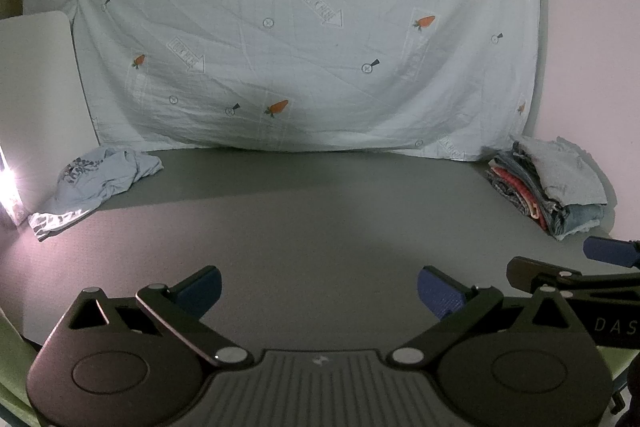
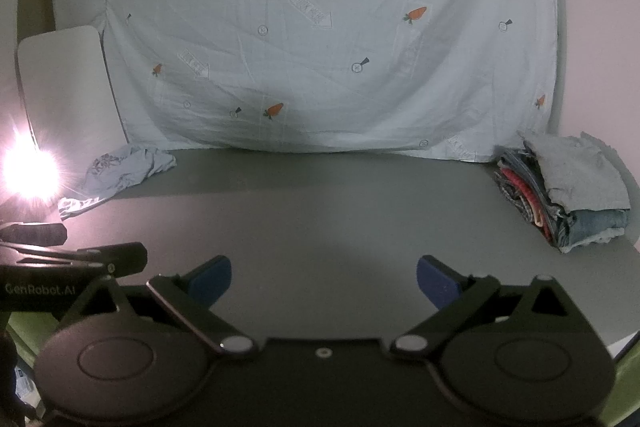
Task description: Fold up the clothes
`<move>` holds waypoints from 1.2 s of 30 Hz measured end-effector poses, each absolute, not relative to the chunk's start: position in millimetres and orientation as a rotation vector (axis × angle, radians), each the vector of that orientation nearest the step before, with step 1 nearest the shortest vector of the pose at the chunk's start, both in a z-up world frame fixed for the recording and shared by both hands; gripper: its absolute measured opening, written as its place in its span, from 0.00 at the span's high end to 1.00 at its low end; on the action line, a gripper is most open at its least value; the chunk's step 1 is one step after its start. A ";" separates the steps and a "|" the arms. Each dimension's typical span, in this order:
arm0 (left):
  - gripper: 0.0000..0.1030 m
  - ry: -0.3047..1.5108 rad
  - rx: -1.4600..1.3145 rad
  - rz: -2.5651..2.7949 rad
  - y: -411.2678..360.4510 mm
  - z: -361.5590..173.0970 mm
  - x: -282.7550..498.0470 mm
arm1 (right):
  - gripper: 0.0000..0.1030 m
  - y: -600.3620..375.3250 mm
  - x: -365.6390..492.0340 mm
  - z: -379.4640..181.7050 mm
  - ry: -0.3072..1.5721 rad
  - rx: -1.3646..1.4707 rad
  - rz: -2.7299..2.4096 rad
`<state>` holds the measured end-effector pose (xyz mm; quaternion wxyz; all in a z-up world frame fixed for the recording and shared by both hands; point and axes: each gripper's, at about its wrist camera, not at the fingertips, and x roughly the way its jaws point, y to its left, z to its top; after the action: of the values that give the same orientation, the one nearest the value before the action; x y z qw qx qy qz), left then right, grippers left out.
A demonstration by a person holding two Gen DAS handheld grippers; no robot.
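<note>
A crumpled light-blue garment (image 1: 100,179) (image 2: 124,171) lies at the far left of the grey table (image 1: 320,219) (image 2: 320,211). A stack of folded clothes (image 1: 552,187) (image 2: 568,191) stands at the far right, with a grey-blue piece on top. My left gripper (image 1: 320,293) hovers open over the near middle of the table, nothing between its blue pads. My right gripper (image 2: 324,285) is open too and holds nothing. In the left wrist view the right gripper's fingers (image 1: 608,253) show at the right edge. The left gripper's fingers (image 2: 40,233) appear at the left edge of the right wrist view.
A pale sheet with carrot prints (image 1: 312,27) (image 2: 328,27) hangs behind the table. A white board (image 1: 36,75) (image 2: 68,83) leans at the back left. A bright lamp (image 2: 28,171) glares at the left edge, near the crumpled garment.
</note>
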<state>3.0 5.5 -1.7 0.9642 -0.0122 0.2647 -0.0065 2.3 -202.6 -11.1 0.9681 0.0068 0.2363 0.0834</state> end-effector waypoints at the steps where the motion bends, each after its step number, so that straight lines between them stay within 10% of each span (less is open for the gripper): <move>1: 0.00 0.537 -0.024 -0.013 5.4 -2.0 3.4 | 0.02 -202.3 2.5 -11.2 0.478 0.013 0.169; 18: 0.00 0.656 -0.134 -0.127 -10.8 -22.1 51.6 | 0.00 -248.2 12.8 -30.1 0.462 0.106 0.133; 36: 0.00 0.922 -0.413 0.039 -3.0 -25.5 194.6 | 0.06 -283.0 229.9 -78.3 0.620 0.037 0.312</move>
<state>194.6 -3.0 -25.5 0.8750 -0.1976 0.4416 0.0187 229.9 -283.0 -78.3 0.9401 0.0180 0.3040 0.1531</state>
